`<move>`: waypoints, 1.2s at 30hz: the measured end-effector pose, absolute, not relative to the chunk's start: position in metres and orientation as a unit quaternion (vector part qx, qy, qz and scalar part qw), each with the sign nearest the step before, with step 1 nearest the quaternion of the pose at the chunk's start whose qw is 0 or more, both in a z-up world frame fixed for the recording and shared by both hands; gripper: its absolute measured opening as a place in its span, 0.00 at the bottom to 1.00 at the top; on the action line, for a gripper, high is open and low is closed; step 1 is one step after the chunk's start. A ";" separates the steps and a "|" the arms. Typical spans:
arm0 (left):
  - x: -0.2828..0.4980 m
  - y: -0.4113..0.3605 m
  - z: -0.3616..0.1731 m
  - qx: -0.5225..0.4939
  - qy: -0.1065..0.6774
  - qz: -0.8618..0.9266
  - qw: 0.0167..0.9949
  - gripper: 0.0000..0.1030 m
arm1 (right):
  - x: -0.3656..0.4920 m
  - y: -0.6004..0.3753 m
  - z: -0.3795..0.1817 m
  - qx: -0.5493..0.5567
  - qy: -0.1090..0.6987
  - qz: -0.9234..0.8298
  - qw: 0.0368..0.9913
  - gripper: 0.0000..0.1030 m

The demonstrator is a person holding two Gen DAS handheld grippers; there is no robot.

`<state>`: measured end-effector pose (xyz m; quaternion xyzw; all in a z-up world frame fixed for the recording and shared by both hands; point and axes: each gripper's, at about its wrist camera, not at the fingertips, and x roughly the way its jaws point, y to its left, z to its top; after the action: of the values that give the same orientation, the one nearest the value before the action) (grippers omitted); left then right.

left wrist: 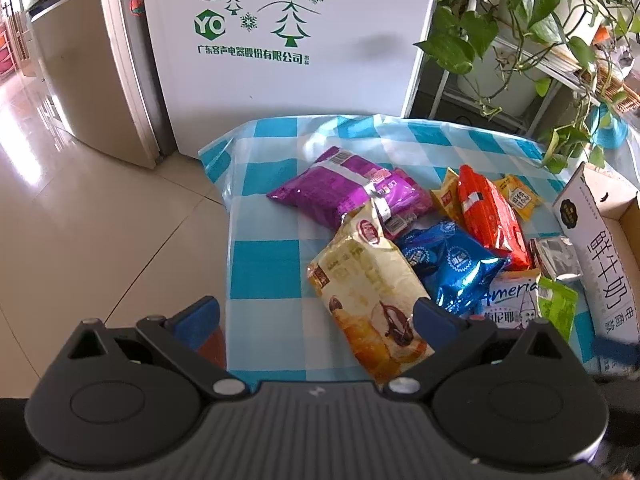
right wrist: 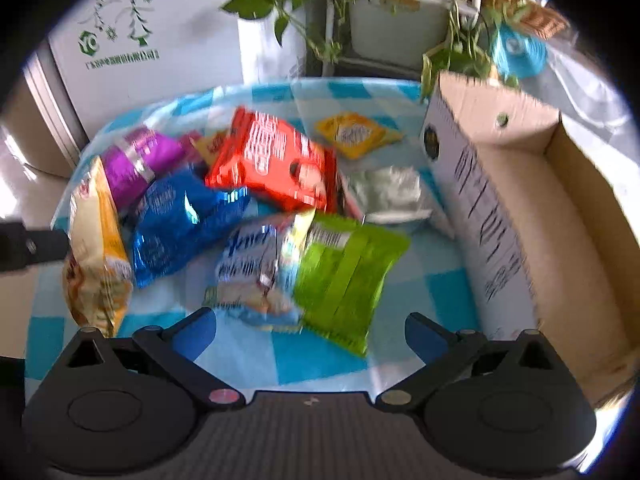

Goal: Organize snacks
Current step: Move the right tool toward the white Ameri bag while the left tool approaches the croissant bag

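Snack packets are lying heaped on the worktop ahead of both hand-held grippers: a cream bag nearest the left one, purple, blue and red behind it. A green packet is lying flat before the right one, beside the open carton.

A white fridge stands beside a trailing plant.

**Snack pile on the checked cloth**

The left gripper hangs with its jaws spread wide over the blue-checked tablecloth. The cream pastry bag lies between the fingertips. Behind that bag sits the purple packet; beside it, the blue foil packet, then the red packet. Beyond those stands the cardboard box.
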<state>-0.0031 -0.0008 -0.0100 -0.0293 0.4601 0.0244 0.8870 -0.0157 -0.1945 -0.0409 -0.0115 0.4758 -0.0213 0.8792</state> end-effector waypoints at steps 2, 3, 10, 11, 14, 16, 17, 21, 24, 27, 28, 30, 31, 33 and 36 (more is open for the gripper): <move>-0.003 -0.003 -0.010 -0.025 0.461 0.024 0.887 0.99 | -0.013 -0.198 -0.032 -0.015 0.474 -0.013 0.880 1.00; -0.003 -0.003 -0.010 -0.023 0.460 0.025 0.887 0.99 | -0.009 -0.201 -0.029 -0.017 0.478 -0.004 0.878 1.00; -0.002 -0.006 -0.013 -0.021 0.465 0.027 0.885 0.99 | 0.003 -0.219 -0.032 0.004 0.516 -0.001 0.857 1.00; -0.001 -0.007 -0.014 -0.021 0.466 0.027 0.884 0.99 | 0.002 -0.220 -0.033 0.002 0.517 -0.007 0.856 1.00; -0.001 -0.009 -0.015 -0.020 0.469 0.028 0.883 0.99 | 0.001 -0.228 -0.038 0.001 0.514 -0.031 0.857 1.00; -0.001 -0.011 -0.016 -0.019 0.472 0.029 0.881 0.99 | 0.001 -0.237 -0.039 0.016 0.515 -0.051 0.855 1.00; -0.001 -0.012 -0.016 -0.018 0.474 0.029 0.880 0.99 | 0.002 -0.243 -0.039 0.022 0.514 -0.064 0.855 1.00; 0.000 -0.016 -0.017 -0.020 0.478 0.019 0.878 0.99 | 0.001 -0.255 -0.035 0.038 0.505 -0.083 0.858 1.00; -0.001 -0.019 -0.019 -0.017 0.482 0.012 0.876 0.99 | 0.002 -0.261 -0.033 0.043 0.498 -0.102 0.860 1.00; -0.002 -0.022 -0.019 -0.015 0.481 0.013 0.876 0.99 | 0.003 -0.262 -0.033 0.039 0.494 -0.115 0.861 1.00; -0.002 -0.023 -0.019 -0.013 0.480 0.016 0.877 0.99 | 0.002 -0.259 -0.031 0.033 0.491 -0.108 0.864 1.00; -0.002 -0.022 -0.019 -0.012 0.479 0.020 0.877 0.99 | 0.000 -0.252 -0.028 0.019 0.485 -0.092 0.870 1.00; -0.002 -0.022 -0.019 -0.012 0.479 0.021 0.878 0.99 | 0.000 -0.249 -0.026 0.012 0.483 -0.086 0.871 1.00; -0.001 -0.023 -0.019 -0.009 0.478 0.025 0.878 0.99 | -0.001 -0.242 -0.024 0.001 0.478 -0.079 0.875 1.00; -0.001 -0.024 -0.019 -0.009 0.478 0.028 0.878 0.99 | -0.002 -0.232 -0.020 -0.015 0.471 -0.075 0.879 1.00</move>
<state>-0.0010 -0.0236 -0.0193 -0.0090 0.4777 0.0275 0.8780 -0.0017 -0.2323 -0.0203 -0.0151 0.4712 -0.0747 0.8787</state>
